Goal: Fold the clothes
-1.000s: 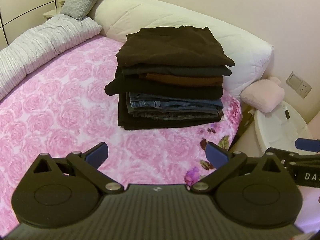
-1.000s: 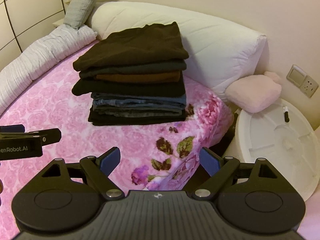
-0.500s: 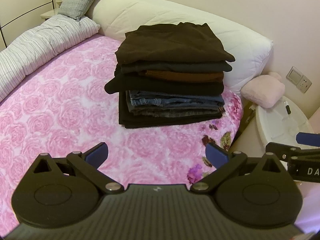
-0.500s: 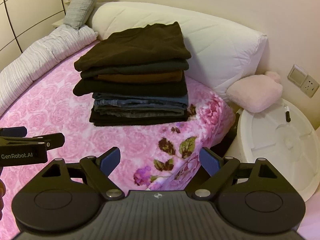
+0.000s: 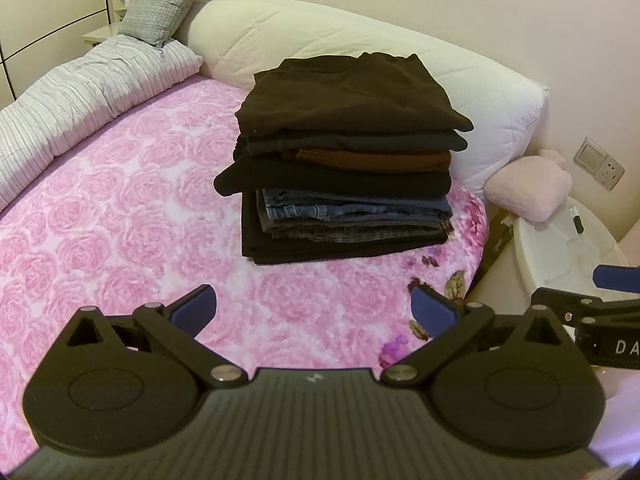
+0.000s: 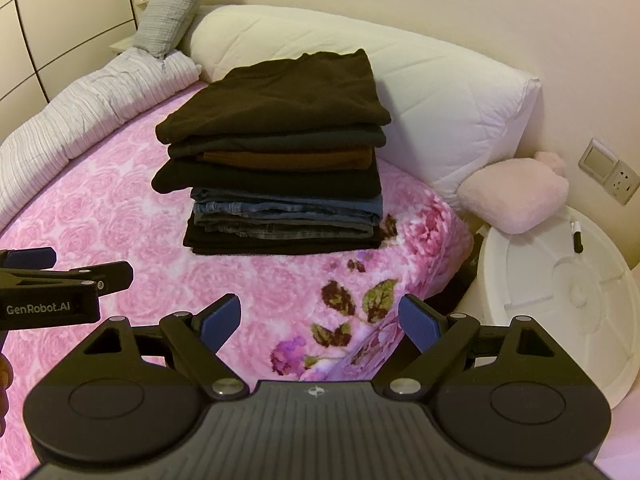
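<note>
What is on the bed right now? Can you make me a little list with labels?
bed cover: pink rose blanket
clothes: folded stack, dark brown piece on top, jeans near the bottom
behind stack: white pillow
bedside: round white table with a pink cushion
left gripper: open, empty
right gripper: open, empty

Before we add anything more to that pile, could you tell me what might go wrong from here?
1. The stack of folded clothes is tall and uneven: a black layer juts out to one side, so a push from above might tip it.
2. It sits near the bed's edge, beside the white round table; a slide could carry garments off.
3. The left gripper and right gripper are both open and close together, and could collide.
</note>
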`<act>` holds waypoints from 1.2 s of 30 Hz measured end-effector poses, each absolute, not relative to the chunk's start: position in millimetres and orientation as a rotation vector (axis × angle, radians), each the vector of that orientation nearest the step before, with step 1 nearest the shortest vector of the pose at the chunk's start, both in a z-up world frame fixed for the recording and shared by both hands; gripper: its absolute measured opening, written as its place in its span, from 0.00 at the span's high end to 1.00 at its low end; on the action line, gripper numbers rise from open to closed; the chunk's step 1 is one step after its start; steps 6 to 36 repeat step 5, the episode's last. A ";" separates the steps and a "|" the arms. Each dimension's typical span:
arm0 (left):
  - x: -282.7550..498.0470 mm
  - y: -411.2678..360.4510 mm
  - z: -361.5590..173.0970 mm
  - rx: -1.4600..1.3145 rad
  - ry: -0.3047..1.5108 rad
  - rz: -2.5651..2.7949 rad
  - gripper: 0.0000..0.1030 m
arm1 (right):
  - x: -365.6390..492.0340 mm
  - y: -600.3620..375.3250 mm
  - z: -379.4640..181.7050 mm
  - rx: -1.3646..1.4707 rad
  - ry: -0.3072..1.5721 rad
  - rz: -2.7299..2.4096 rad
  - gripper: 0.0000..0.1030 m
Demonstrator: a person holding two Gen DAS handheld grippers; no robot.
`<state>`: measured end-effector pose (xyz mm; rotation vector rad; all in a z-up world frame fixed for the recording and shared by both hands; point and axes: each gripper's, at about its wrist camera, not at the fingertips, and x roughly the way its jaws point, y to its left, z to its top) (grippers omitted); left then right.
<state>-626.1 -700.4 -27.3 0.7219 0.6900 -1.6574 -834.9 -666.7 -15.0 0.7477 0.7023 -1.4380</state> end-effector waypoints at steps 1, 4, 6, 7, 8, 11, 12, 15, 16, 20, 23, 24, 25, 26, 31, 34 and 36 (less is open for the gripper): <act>-625.6 -700.4 -27.2 0.720 0.689 -1.655 0.01 | -834.1 -666.7 -15.0 0.746 0.704 -1.437 0.14; -624.0 -700.4 -27.0 0.716 0.686 -1.652 0.01 | -832.7 -666.4 -14.7 0.739 0.707 -1.432 0.14; -623.5 -700.3 -26.9 0.714 0.686 -1.652 0.01 | -832.3 -666.6 -14.7 0.738 0.707 -1.431 0.14; -623.5 -700.3 -26.9 0.714 0.686 -1.652 0.01 | -832.3 -666.6 -14.7 0.738 0.707 -1.431 0.14; -623.5 -700.3 -26.9 0.714 0.686 -1.652 0.01 | -832.3 -666.6 -14.7 0.738 0.707 -1.431 0.14; -623.5 -700.3 -26.9 0.714 0.686 -1.652 0.01 | -832.3 -666.6 -14.7 0.738 0.707 -1.431 0.14; -623.5 -700.3 -26.9 0.714 0.686 -1.652 0.01 | -832.3 -666.6 -14.7 0.738 0.707 -1.431 0.14; -623.5 -700.3 -26.9 0.714 0.686 -1.652 0.01 | -832.3 -666.6 -14.7 0.738 0.707 -1.431 0.14; -623.5 -700.3 -26.9 0.714 0.686 -1.652 0.01 | -832.3 -666.6 -14.7 0.738 0.707 -1.431 0.14; -623.5 -700.3 -26.9 0.714 0.686 -1.652 0.01 | -832.3 -666.6 -14.7 0.738 0.707 -1.431 0.14; -623.5 -700.3 -26.9 0.714 0.686 -1.652 0.01 | -832.3 -666.6 -14.7 0.738 0.707 -1.431 0.14; -623.5 -700.3 -26.9 0.714 0.686 -1.652 0.01 | -832.3 -666.6 -14.7 0.738 0.707 -1.431 0.14; -623.5 -700.3 -26.9 0.714 0.686 -1.652 0.01 | -832.3 -666.6 -14.7 0.738 0.707 -1.431 0.14; -623.5 -700.3 -26.9 0.714 0.686 -1.652 0.01 | -832.3 -666.6 -14.7 0.738 0.707 -1.431 0.14; -623.5 -700.3 -26.9 0.714 0.686 -1.652 0.01 | -832.3 -666.6 -14.7 0.738 0.707 -1.431 0.14; -623.5 -700.3 -26.9 0.714 0.686 -1.652 0.01 | -832.3 -666.6 -14.7 0.738 0.707 -1.431 0.14; -623.5 -700.3 -26.9 0.714 0.686 -1.652 0.01 | -832.3 -666.6 -14.7 0.738 0.707 -1.431 0.14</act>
